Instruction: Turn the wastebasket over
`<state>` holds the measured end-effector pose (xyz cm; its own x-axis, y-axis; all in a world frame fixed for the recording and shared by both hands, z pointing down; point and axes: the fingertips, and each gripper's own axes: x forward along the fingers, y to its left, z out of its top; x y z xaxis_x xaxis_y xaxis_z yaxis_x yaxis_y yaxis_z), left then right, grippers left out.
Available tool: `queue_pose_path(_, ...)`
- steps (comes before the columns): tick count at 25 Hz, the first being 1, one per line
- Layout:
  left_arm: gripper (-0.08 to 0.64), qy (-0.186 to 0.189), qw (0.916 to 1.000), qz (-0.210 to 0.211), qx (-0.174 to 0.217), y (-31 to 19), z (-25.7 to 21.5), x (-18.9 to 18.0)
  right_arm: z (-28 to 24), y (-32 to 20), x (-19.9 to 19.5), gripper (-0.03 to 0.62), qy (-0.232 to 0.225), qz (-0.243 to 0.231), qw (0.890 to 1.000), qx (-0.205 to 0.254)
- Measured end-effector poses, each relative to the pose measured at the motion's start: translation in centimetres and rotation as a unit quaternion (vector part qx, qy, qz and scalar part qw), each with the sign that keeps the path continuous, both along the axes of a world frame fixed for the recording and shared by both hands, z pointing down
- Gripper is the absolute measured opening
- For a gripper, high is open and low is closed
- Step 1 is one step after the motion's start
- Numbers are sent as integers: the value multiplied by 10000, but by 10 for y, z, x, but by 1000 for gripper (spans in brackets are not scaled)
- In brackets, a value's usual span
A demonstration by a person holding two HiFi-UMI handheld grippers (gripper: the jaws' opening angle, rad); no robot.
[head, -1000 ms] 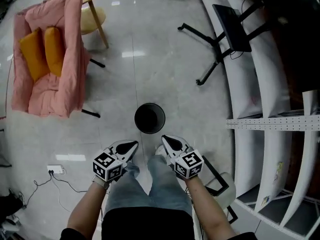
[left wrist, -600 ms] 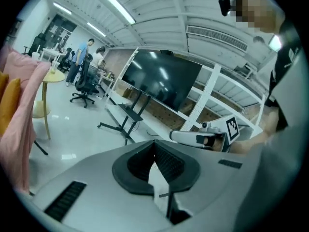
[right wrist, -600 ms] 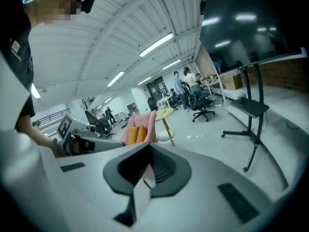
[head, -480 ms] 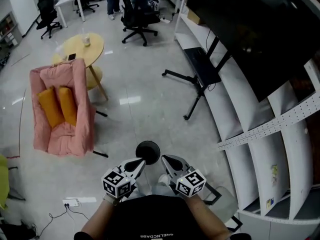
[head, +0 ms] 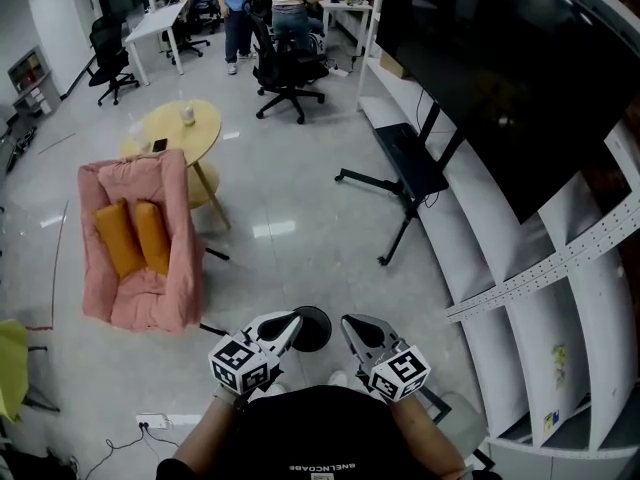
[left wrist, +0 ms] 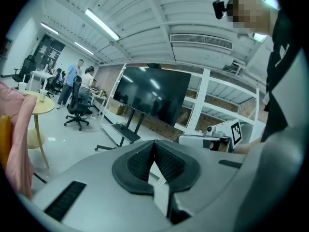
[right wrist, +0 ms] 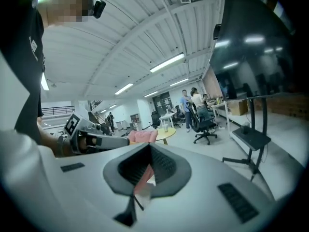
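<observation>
The black wastebasket (head: 314,328) stands on the pale floor with its open mouth up, just in front of the person's body in the head view. Its left side is hidden behind my left gripper (head: 291,320), which is raised above it with its jaws shut and nothing between them. My right gripper (head: 351,322) hangs just right of the basket, also shut and empty. Neither gripper touches the basket. In the left gripper view the shut jaws (left wrist: 154,146) point level across the room. The right gripper view shows its shut jaws (right wrist: 148,148) likewise; the basket is in neither gripper view.
A pink armchair (head: 140,258) with orange cushions stands at the left, a round yellow table (head: 186,128) behind it. A black screen stand (head: 405,173) and white shelving (head: 560,298) line the right. People and office chairs (head: 285,63) are at the far end. A power strip (head: 155,421) lies lower left.
Both grippers have risen together and the head view has tipped up toward the room. The wastebasket has slid down the picture and now sits partly behind the left gripper's tip.
</observation>
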<state>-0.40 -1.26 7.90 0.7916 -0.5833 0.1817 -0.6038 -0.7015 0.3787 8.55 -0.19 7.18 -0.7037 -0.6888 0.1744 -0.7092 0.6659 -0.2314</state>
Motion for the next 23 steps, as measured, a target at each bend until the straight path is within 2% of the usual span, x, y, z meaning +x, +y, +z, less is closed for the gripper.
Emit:
queue_pose_path(6, 14, 3, 9999, -50, 112, -11, -8, -2, 3, -10, 4, 9, 25, 149, 9999, -41)
queue_pose_path(23, 14, -21, 9997, -186, 150, -11, -18, -6, -9, -12, 2, 9, -88, 124, 9999, -6)
